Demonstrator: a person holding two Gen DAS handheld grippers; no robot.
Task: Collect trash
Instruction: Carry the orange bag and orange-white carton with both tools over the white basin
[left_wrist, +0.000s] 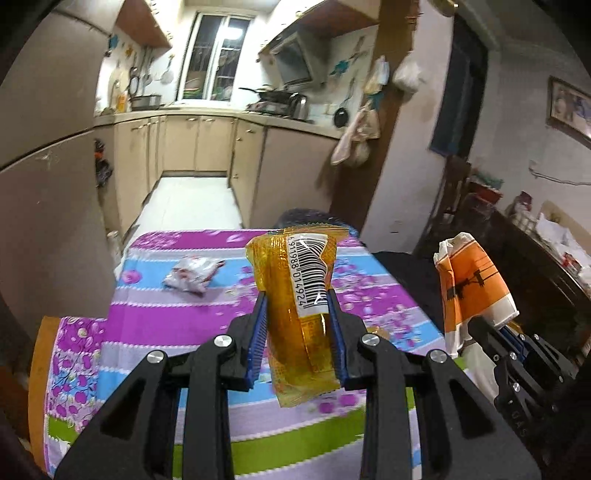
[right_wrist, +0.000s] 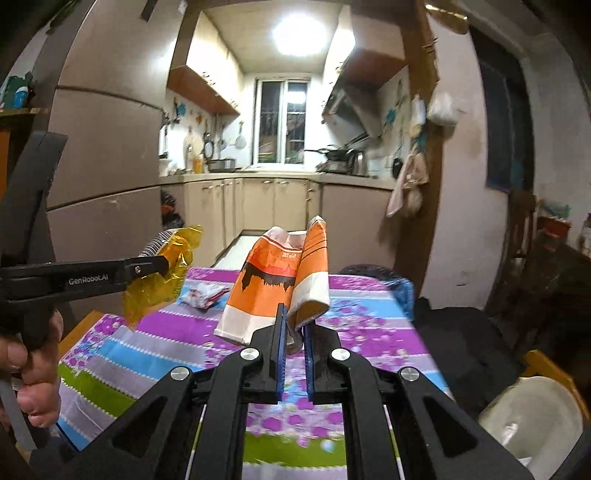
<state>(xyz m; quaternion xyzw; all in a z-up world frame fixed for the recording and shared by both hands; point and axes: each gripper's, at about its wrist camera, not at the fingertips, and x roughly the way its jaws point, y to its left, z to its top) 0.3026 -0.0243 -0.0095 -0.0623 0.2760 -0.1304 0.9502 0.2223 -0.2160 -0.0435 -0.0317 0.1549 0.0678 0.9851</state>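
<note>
Both loads are lifted clear of the tabletop (left_wrist: 177, 325): the left tongs (left_wrist: 295, 299) pinch an amber wrapper (left_wrist: 295, 280), the right tongs (right_wrist: 293, 325) a crushed orange cup (right_wrist: 280, 280), so next comes carrying both to the bin (right_wrist: 373, 273) past the far edge, one crumpled wrapper (left_wrist: 194, 275) left ahead

Crumpled white-and-red wrapper (left_wrist: 194, 277) on the surface (left_wrist: 177, 314) is smeared, print unreadable. Orange paper bag (right_wrist: 280, 280) hides part of it in the right view. Floral cloth's near edge blurs.
</note>
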